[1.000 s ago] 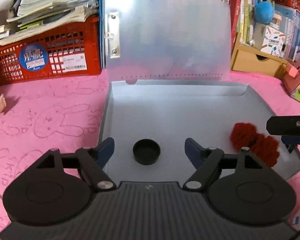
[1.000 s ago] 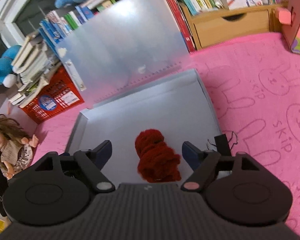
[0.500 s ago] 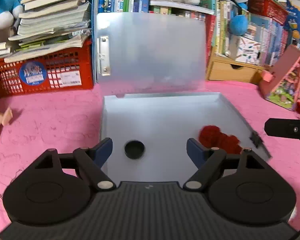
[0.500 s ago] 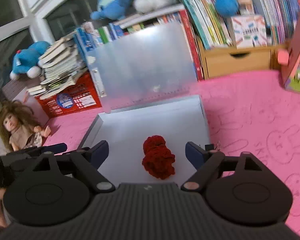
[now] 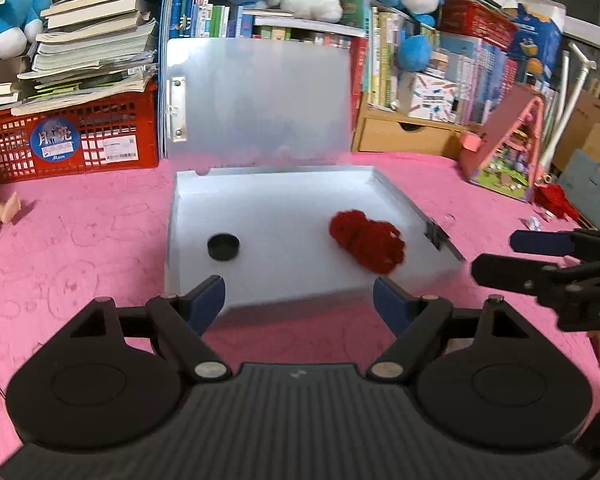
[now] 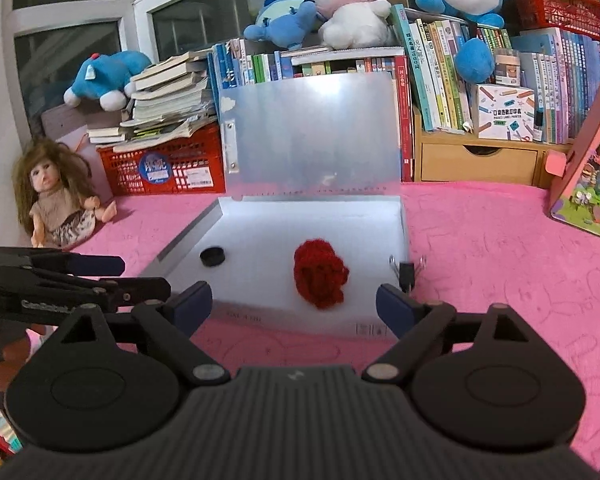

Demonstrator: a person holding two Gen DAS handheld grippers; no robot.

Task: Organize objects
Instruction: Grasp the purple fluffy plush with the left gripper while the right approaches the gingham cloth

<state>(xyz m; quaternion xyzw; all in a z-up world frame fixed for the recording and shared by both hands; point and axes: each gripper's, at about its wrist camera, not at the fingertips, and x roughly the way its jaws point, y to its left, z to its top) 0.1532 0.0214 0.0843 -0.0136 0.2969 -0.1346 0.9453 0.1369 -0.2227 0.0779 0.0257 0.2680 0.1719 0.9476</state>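
A flat grey case (image 5: 284, 204) (image 6: 260, 216) lies open on the pink cloth, its translucent lid (image 5: 260, 100) (image 6: 312, 132) standing upright at the back. Inside rest a black round cap (image 5: 223, 247) (image 6: 213, 256) on the left and a clump of red yarn (image 5: 368, 240) (image 6: 320, 274) on the right. A black binder clip (image 5: 436, 234) (image 6: 406, 271) sits at the case's right edge. My left gripper (image 5: 298, 300) hangs open in front of the case, holding nothing. My right gripper (image 6: 294, 304) is also in front of it, jaws opening and empty.
A red crate (image 5: 68, 140) under stacked books stands back left, with a doll (image 6: 56, 200) beside it. Bookshelves, plush toys and a wooden drawer (image 6: 476, 160) line the back. A pink toy house (image 5: 508, 148) stands right, small bits (image 5: 536, 222) near it.
Both grippers pulled back from over the case, so the cap and yarn now lie farther ahead. The right gripper's view has rolled level. Nothing was picked up.
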